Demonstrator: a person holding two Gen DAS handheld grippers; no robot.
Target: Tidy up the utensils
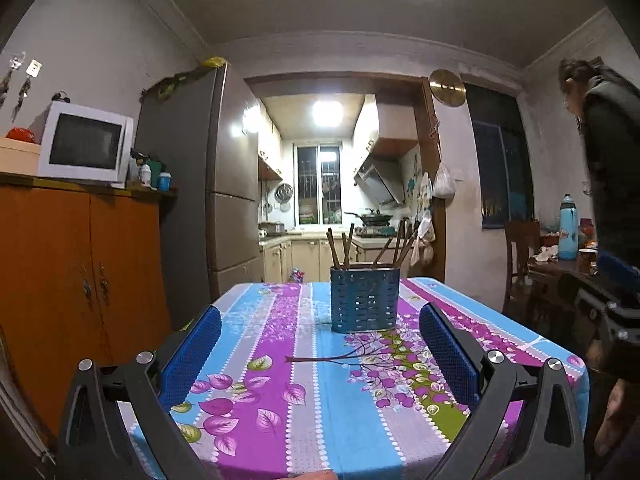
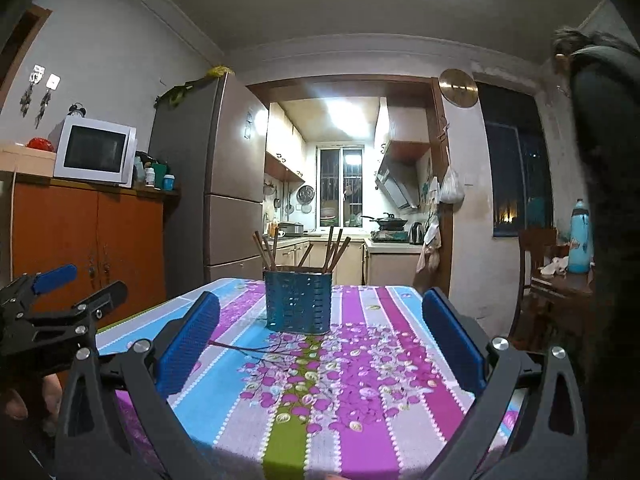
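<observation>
Blue perforated metal forms the utensil holder [image 1: 364, 300], which stands upright on the table [image 1: 280, 420] near its far edge. We see brown chopsticks [image 1: 340, 248] standing in it in two groups, one at the left end and one at the right end, all leaning at slight angles. One more chopstick [image 1: 320, 358] lies flat on the striped floral tablecloth, just in front of the holder and apart from it.

We hold the left gripper [image 1: 320, 344] above the near part of the table, pointed at the holder. Its two blue-padded fingers [image 1: 192, 356] stand wide apart with nothing between them. The loose chopstick lies on the cloth in the gap between the two pads, touching neither.

We hold the right gripper [image 2: 320, 340] in the same manner: its blue pads [image 2: 188, 344] are spread wide and grip nothing. In the right wrist view the loose chopstick runs from beside the left pad toward the middle of the cloth. The left gripper also appears at the left edge of that view, with a hand [image 2: 24, 396] below it.

Behind the table we see a white microwave [image 1: 84, 144] on an orange cabinet [image 1: 80, 272], a grey refrigerator [image 1: 200, 184] and a lit kitchen. A person in dark clothing [image 1: 608, 160] stands at the right, beside a side table with a blue bottle [image 1: 568, 228].
</observation>
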